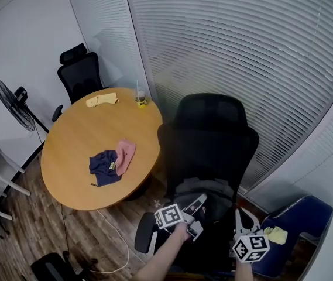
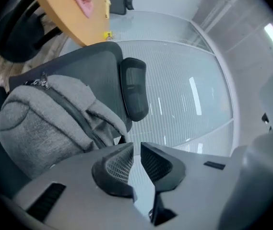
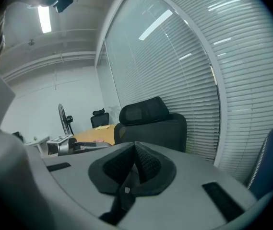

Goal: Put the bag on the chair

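Note:
A grey backpack (image 1: pixel 204 193) lies on the seat of the black office chair (image 1: pixel 210 142), leaning against its backrest. In the left gripper view the backpack (image 2: pixel 45 121) fills the left side, below the chair's headrest (image 2: pixel 134 94). My left gripper (image 1: pixel 199 203) hovers just at the bag's near edge; its jaws (image 2: pixel 135 148) stand open by a narrow gap with nothing between them. My right gripper (image 1: pixel 240 216) is to the right of the bag, apart from it, and its pads (image 3: pixel 135 146) are shut on nothing, pointing past the chair (image 3: pixel 150 123).
A round wooden table (image 1: pixel 72 139) stands left of the chair, with navy (image 1: pixel 104 168), pink (image 1: pixel 127 153) and yellow (image 1: pixel 102 100) cloths and a glass (image 1: pixel 141 100). Behind it are another black chair (image 1: pixel 79 75) and a fan (image 1: pixel 11 104). A blue chair (image 1: pixel 299 220) is at right; blinds behind.

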